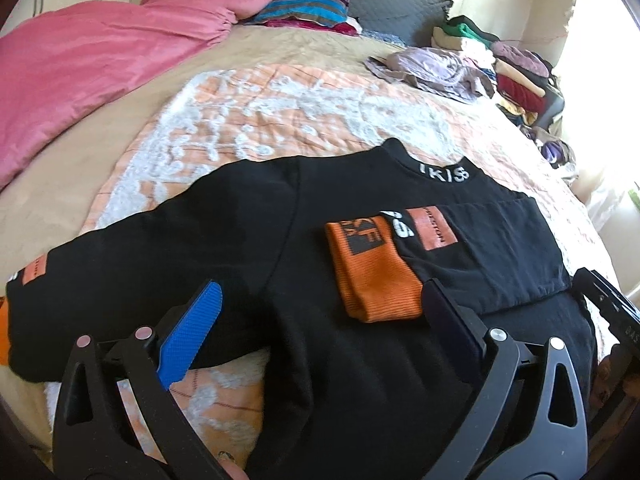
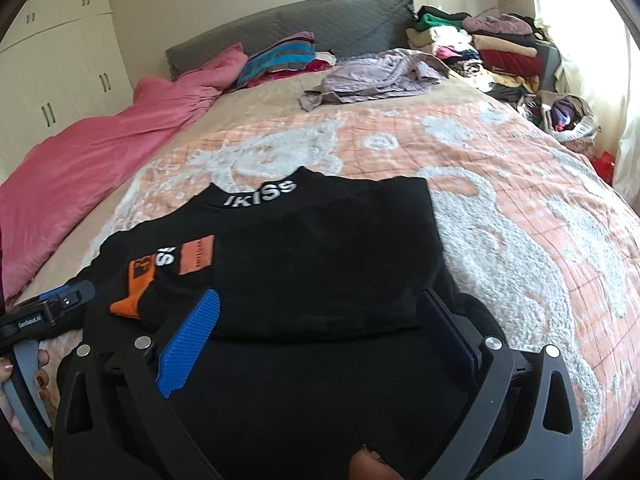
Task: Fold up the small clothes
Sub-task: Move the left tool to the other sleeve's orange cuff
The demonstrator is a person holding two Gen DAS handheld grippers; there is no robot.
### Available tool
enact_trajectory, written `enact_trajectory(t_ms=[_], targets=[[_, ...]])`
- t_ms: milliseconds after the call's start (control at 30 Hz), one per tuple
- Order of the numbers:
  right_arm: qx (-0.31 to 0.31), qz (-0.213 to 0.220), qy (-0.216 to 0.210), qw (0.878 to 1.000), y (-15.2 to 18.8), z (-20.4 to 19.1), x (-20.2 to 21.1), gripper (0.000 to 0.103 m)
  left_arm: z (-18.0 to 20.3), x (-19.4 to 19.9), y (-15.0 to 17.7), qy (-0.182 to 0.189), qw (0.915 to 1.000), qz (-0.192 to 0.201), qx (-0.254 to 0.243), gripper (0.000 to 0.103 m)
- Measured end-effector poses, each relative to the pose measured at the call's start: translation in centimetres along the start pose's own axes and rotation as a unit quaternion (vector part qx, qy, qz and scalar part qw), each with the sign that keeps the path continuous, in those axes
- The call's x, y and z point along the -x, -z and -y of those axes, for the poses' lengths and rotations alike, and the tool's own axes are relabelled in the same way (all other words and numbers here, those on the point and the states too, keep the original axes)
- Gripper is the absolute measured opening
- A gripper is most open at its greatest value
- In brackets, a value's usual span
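Observation:
A black sweatshirt [image 1: 248, 248] with white collar lettering lies flat on the bed. Its right sleeve is folded across the chest, with the orange cuff [image 1: 372, 276] on top. Its left sleeve [image 1: 60, 280] stretches out to the left. My left gripper [image 1: 320, 312] is open and empty, hovering over the lower body of the shirt. In the right wrist view the same sweatshirt [image 2: 328, 256] shows its folded right side and orange cuff [image 2: 132, 296]. My right gripper [image 2: 320, 320] is open and empty above the shirt's lower hem. The left gripper [image 2: 52, 308] shows at the left edge.
An orange and white patterned blanket [image 2: 500, 184] covers the bed. A pink duvet [image 1: 80, 60] lies at the left. A crumpled lilac garment [image 2: 376, 72] and piles of clothes [image 2: 488, 48] sit at the far right. Striped pillows [image 1: 304, 8] lean on the grey headboard.

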State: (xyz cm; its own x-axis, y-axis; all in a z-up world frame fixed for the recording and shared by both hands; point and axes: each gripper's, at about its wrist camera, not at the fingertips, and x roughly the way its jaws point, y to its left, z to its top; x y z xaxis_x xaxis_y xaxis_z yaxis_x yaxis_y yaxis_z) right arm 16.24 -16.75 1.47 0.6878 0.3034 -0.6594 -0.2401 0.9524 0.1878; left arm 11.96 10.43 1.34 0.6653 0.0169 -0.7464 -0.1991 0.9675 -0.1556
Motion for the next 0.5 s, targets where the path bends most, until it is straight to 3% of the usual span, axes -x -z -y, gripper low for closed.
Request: enact_trajectory(t_ms=[500], targets=[[0.071,0.005,-0.056,0.996,-0.3,-7.4,0.2,0.098,-4.4,2.7,0.6,-0.048,0.998,0.018,0.038,0.093]])
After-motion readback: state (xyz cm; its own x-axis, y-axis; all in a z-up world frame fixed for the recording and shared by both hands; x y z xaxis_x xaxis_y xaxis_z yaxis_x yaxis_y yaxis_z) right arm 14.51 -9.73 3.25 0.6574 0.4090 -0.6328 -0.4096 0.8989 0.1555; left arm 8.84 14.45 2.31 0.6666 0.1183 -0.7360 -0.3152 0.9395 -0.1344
